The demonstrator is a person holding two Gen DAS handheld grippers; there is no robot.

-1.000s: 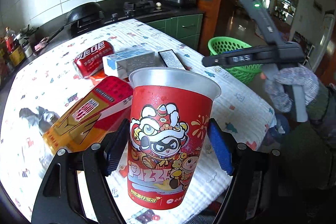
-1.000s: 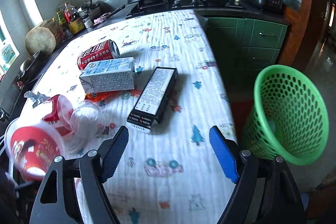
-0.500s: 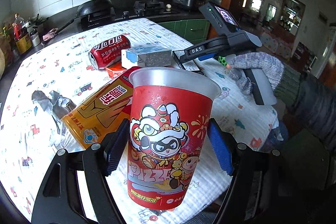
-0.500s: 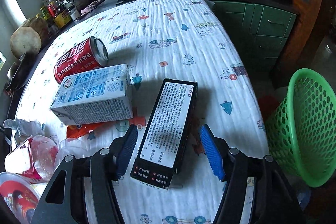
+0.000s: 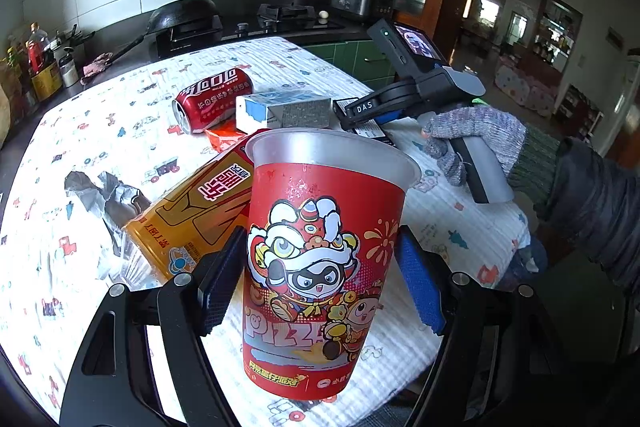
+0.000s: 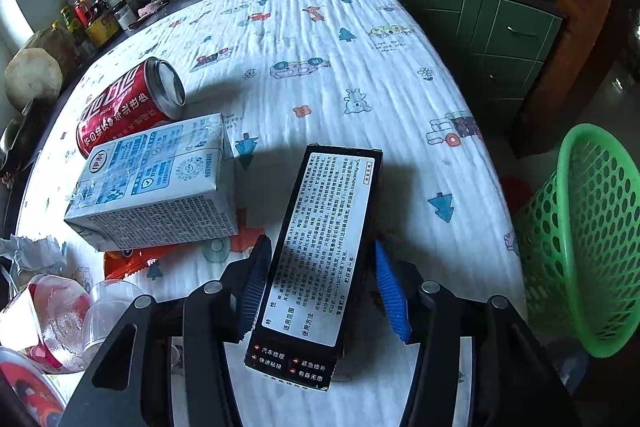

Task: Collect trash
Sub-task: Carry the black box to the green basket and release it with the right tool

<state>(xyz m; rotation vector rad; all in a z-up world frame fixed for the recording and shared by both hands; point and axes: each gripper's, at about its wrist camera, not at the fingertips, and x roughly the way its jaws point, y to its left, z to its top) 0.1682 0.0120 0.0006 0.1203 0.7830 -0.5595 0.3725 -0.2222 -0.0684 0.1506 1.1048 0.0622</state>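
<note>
The left gripper holds the red pizza cup upright above the tabletop. Left of the green basket, the right gripper stands wide astride the black box (pads not touching, I judge); center, then squeeze its long sides evenly.

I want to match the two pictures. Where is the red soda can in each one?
Left wrist view: the red soda can lies on its side in the upper middle, left of the blue-and-white milk carton.
Right wrist view: the can lies at the left, just behind the milk carton.
Shared landmark: the milk carton, right beside the can in both.
</note>
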